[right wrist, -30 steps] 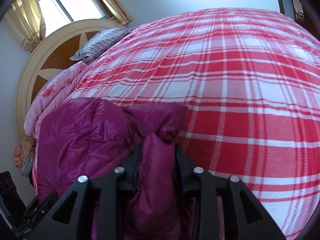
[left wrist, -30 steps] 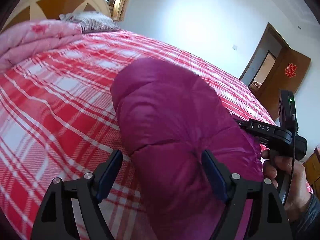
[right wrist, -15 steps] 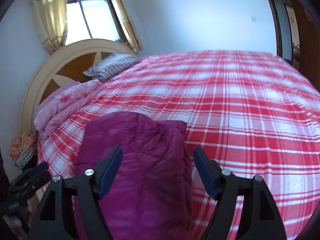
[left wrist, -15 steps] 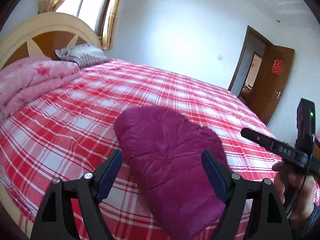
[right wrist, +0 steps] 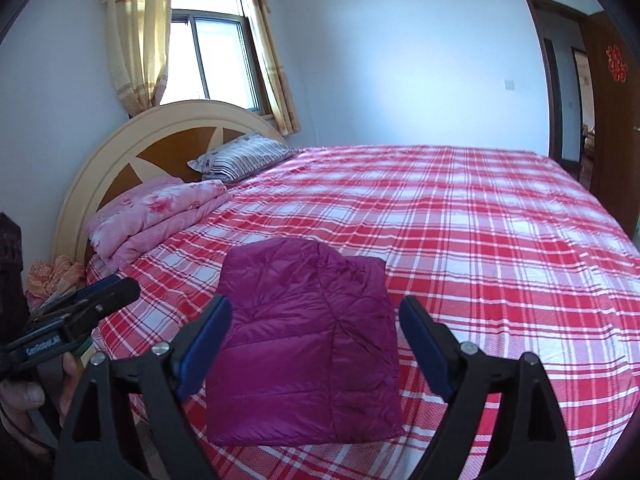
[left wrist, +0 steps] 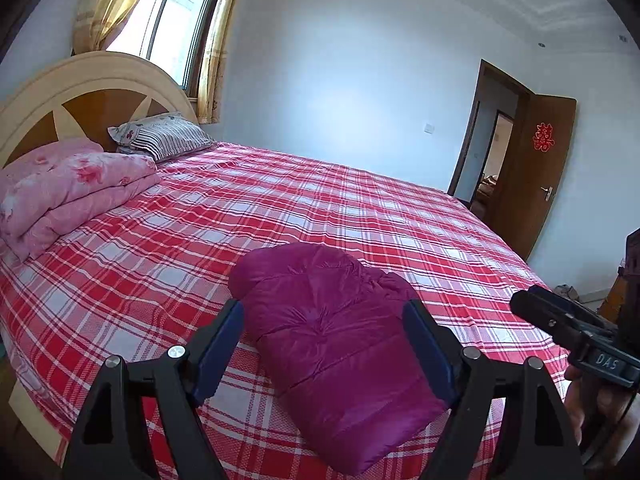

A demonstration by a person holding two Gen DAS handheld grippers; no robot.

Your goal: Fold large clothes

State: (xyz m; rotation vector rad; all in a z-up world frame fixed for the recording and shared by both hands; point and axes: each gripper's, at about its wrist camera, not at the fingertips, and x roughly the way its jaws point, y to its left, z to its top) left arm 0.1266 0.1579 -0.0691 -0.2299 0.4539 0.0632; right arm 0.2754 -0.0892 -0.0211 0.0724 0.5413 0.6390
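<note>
The plaid bed [right wrist: 480, 240] spreads beyond my jaws; the folded purple jacket [right wrist: 304, 332] lies framed between them. My left gripper [left wrist: 324, 348] and right gripper [right wrist: 316, 344] gape wide, empty. Its puffy fill could, I suspect, spring the fold open.

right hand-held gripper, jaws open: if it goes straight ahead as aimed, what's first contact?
Likely the folded magenta puffer jacket, lying between the right hand-held gripper fingers' lines on the plaid bed. Depth unclear.
</note>
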